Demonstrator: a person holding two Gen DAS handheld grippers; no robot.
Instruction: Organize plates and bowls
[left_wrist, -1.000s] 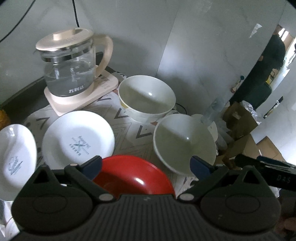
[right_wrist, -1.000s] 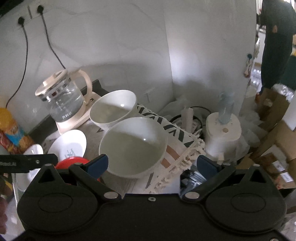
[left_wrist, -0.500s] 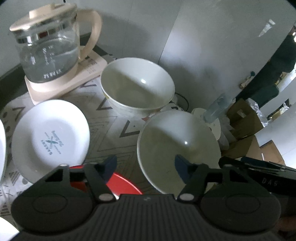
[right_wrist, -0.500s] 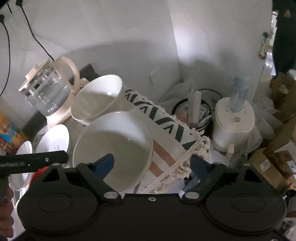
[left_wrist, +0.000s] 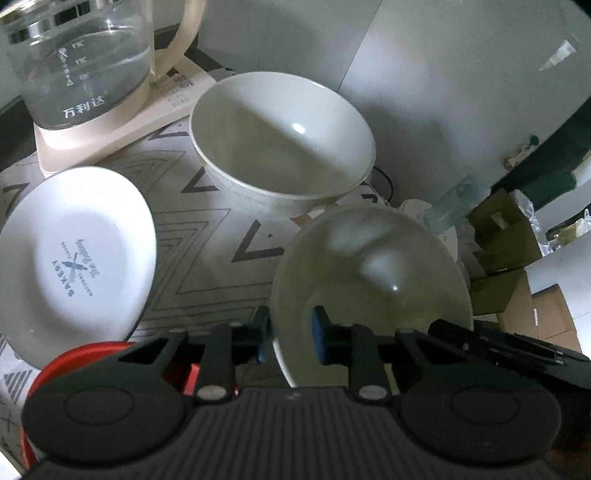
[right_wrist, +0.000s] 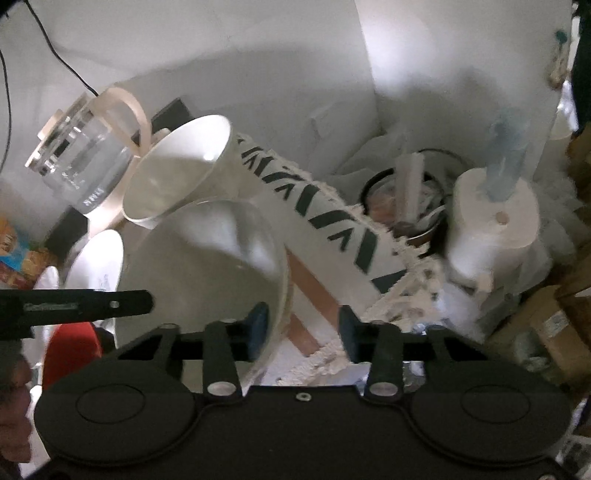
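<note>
White bowls (left_wrist: 284, 147); red plate (left_wrist: 74, 356); chevron-patterned white cloth (left_wrist: 207, 258)

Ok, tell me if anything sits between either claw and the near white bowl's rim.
Nothing visible does. The left claw straddles the near white ceramic bowl's rim, closing with one pad outside and one inside. The right claw is closing over the opposite rim; its outer pad is apart from the bowl, above the chevron-patterned cloth.

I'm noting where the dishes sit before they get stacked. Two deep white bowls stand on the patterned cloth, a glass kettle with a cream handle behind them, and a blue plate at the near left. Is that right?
Not quite: the plate at the near left is red, not blue, as the left wrist view shows. The two deep white bowls on the patterned cloth and the glass kettle with the cream handle behind them are as you say.
</note>
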